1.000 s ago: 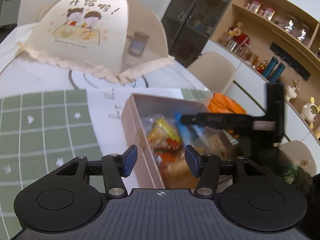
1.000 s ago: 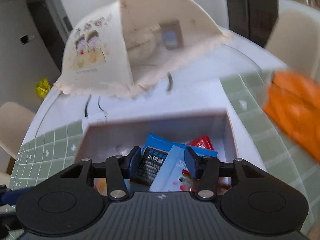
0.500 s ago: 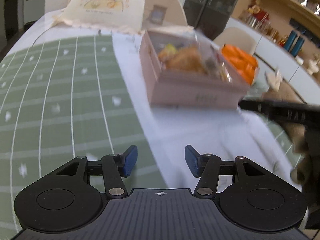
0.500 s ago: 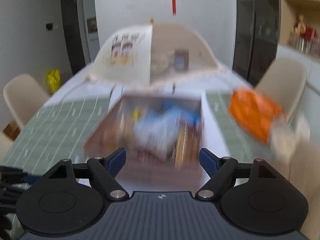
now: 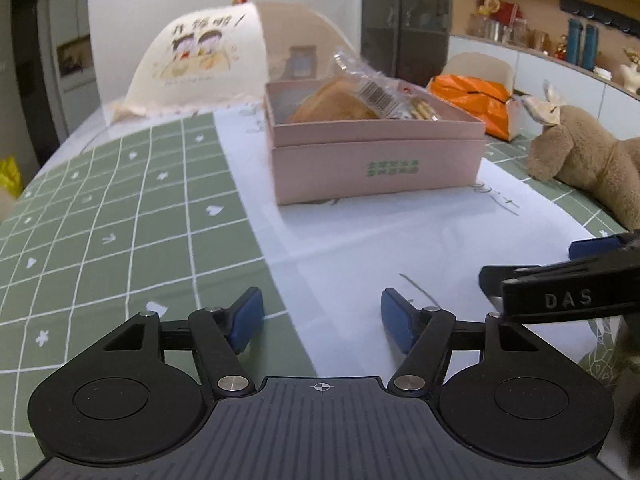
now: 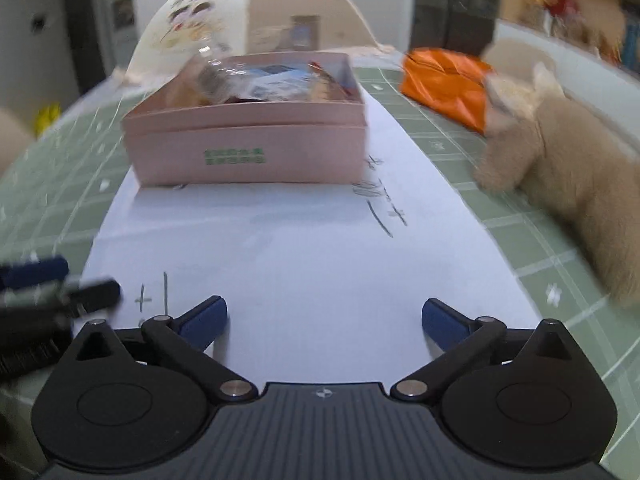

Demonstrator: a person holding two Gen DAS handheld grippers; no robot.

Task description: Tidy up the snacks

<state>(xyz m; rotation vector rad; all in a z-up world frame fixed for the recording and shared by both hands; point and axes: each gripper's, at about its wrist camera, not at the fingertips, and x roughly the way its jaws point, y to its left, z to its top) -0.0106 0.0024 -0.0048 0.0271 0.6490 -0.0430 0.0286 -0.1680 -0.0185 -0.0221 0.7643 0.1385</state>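
Note:
A pink box (image 5: 376, 160) full of wrapped snacks (image 5: 352, 96) stands on a white paper sheet (image 5: 380, 240) in the middle of the table. It also shows in the right wrist view (image 6: 248, 148), with blue and clear packets (image 6: 276, 80) inside. My left gripper (image 5: 322, 318) is open and empty, low over the table in front of the box. My right gripper (image 6: 324, 320) is open wide and empty, also in front of the box. The right gripper's side shows at the right of the left wrist view (image 5: 568, 284).
A mesh food cover (image 5: 224, 60) with a cartoon print stands behind the box. An orange bag (image 5: 476, 96) and a brown plush toy (image 5: 588, 160) lie to the right. A green checked tablecloth (image 5: 100, 220) covers the table. Shelves line the right wall.
Both grippers have pulled back from over the box to low over the near table. The right gripper let go of a blue packet into the box and opened wide.

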